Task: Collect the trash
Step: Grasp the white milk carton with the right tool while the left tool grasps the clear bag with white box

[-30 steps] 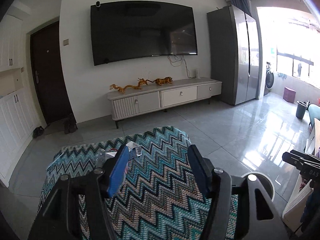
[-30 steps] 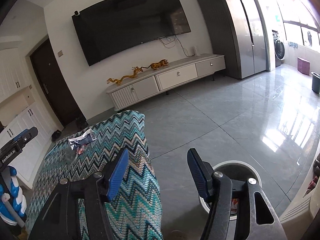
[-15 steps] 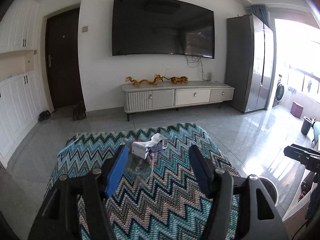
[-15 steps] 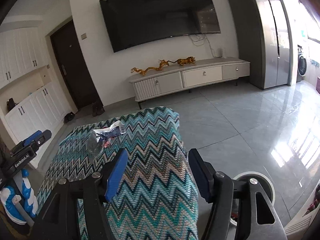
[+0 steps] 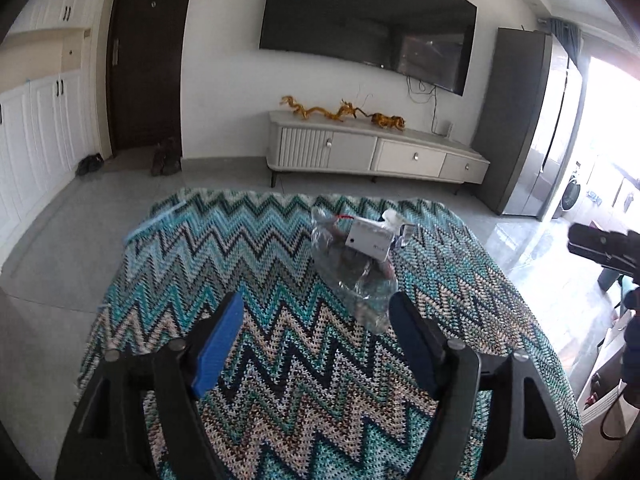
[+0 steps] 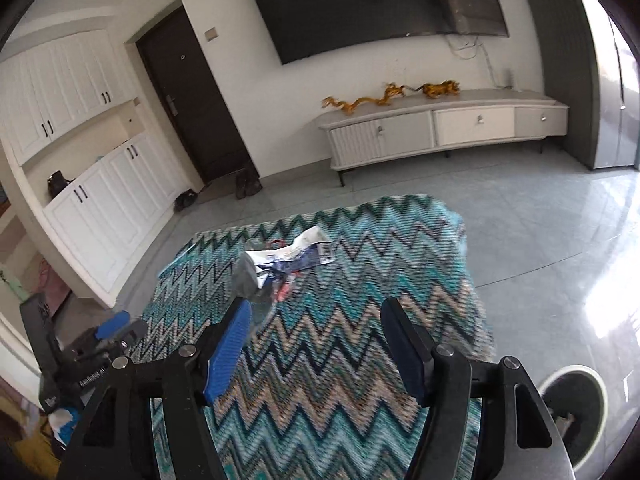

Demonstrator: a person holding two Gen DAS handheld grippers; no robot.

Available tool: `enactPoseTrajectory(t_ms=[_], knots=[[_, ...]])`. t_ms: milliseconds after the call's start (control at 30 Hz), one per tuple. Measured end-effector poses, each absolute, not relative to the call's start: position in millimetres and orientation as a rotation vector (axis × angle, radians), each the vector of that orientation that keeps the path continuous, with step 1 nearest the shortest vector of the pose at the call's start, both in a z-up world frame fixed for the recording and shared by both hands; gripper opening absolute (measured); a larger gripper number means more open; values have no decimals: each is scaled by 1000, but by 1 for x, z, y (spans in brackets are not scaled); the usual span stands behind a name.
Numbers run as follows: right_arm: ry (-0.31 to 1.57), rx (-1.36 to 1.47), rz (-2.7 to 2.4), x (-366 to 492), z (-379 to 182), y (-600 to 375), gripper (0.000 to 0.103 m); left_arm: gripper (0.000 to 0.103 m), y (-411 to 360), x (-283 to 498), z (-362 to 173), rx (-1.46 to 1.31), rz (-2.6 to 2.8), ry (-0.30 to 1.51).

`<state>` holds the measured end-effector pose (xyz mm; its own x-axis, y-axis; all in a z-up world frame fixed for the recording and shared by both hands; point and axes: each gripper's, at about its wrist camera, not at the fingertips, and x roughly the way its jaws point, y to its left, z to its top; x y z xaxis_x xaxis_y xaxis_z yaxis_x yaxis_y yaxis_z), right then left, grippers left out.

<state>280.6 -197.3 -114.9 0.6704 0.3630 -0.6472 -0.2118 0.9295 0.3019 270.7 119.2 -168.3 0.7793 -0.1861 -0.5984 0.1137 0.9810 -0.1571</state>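
A small heap of trash lies on the zigzag-patterned cloth: a clear plastic bag, a small white box and a blue-and-white wrapper. My left gripper hovers above the cloth just short of the heap, jaws opening, nothing between them; the bag's near end lies by the right fingertip. My right gripper comes in from the other side, jaws opening and empty too, the clear bag just beyond its left fingertip. Each gripper shows at the edge of the other's view.
A round bin stands on the tiled floor at the lower right of the cloth-covered table. Beyond are a low white TV cabinet, a wall TV, a dark door, white cupboards and a tall grey fridge.
Both grippers have swung toward the trash heap and come closer and lower over the cloth. Their jaws stand a little wider than before. The bin has slid toward the frame's edge.
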Motion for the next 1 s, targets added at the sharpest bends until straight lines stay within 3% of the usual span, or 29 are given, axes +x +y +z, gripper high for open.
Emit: enactPoseTrajectory(t_ms=[333,900,967,1000], knots=[[941,420,423,384,-171,-154,73,74,82,334,-219,-124,-270,798],[1161,627,341,479,-234,-124,74,73,34,379,-249,-38,-267,872],[1193,613,328,488,-238,-123,74,68,35,382,-252,-51,-275,883],[1221,612,331,493,-242,-122,74,60,35,385,-254,-58,-280,896]])
